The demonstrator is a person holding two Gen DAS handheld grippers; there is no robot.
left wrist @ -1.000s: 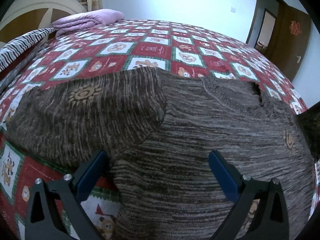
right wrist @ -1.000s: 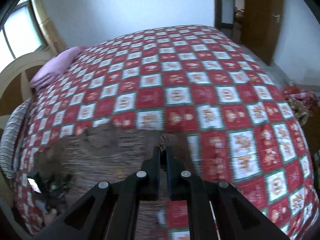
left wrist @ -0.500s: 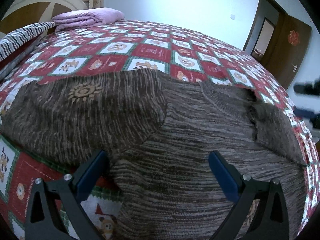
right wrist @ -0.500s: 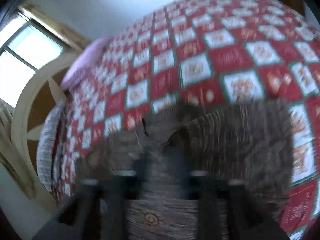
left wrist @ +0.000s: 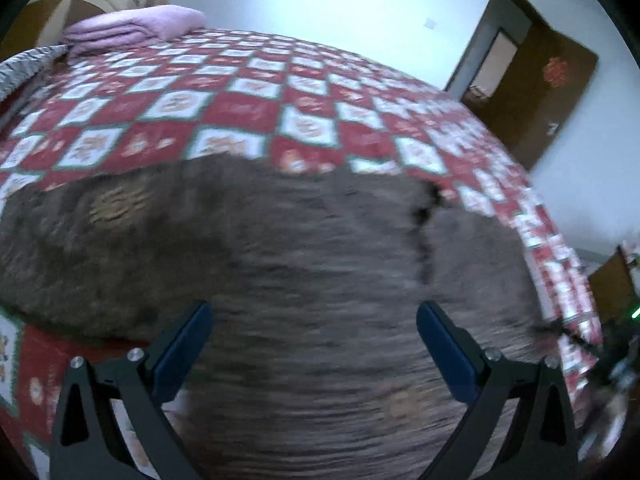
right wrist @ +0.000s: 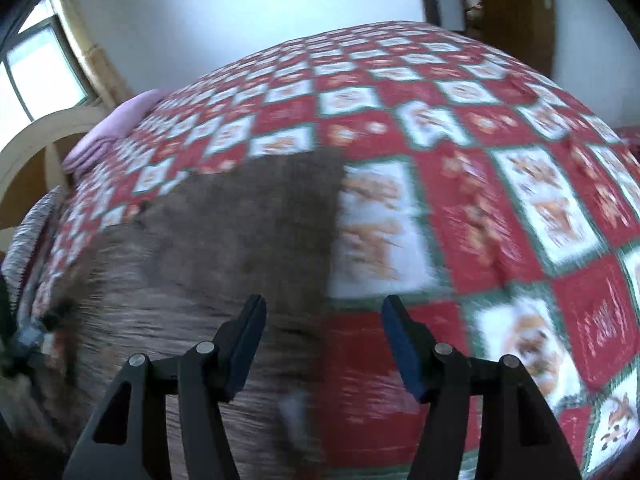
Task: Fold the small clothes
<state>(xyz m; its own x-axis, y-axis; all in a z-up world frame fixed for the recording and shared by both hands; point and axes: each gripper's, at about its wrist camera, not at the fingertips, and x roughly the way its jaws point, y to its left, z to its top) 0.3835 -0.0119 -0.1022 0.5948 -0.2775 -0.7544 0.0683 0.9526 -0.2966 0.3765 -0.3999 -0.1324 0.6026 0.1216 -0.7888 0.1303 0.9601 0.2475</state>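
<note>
since a sec ago the right gripper (right wrist: 323,322) has let go of the sweater (left wrist: 320,288) fabric it pinched & dropped low over the bed; its jaws, shut tight then, now stand about half apart w/ nothing between them. left gripper (left wrist: 313,332) has tipped a bit, so the door (left wrist: 540,92) & wall show more than before.

pose: both tools point down at a slant toward the bed. left gripper's jaws spread wide, blue pads clear of the knit, holding nothing; it hovers over the sweater's body. right gripper sits over the sweater's right edge: left pad (right wrist: 247,344) over brown knit, right pad (right wrist: 400,348) over red quilt (right wrist: 500,240). can't tell if the tips touch fabric, frames are blurred.

sweater: brown striped knit, lying flat on the near part of the quilt, one sleeve folded in over the left side, a dark gap at the far right shoulder in the left view.

edges/room: sweater's right edge runs straight up from between the right tool's jaws; far edge lies well short of mid-bed. lots of bare quilt beyond & to the right. folded pink blanket (left wrist: 132,28) far off at the headboard end, well apart from the knit. bed's right edge drops near the door side.
</note>
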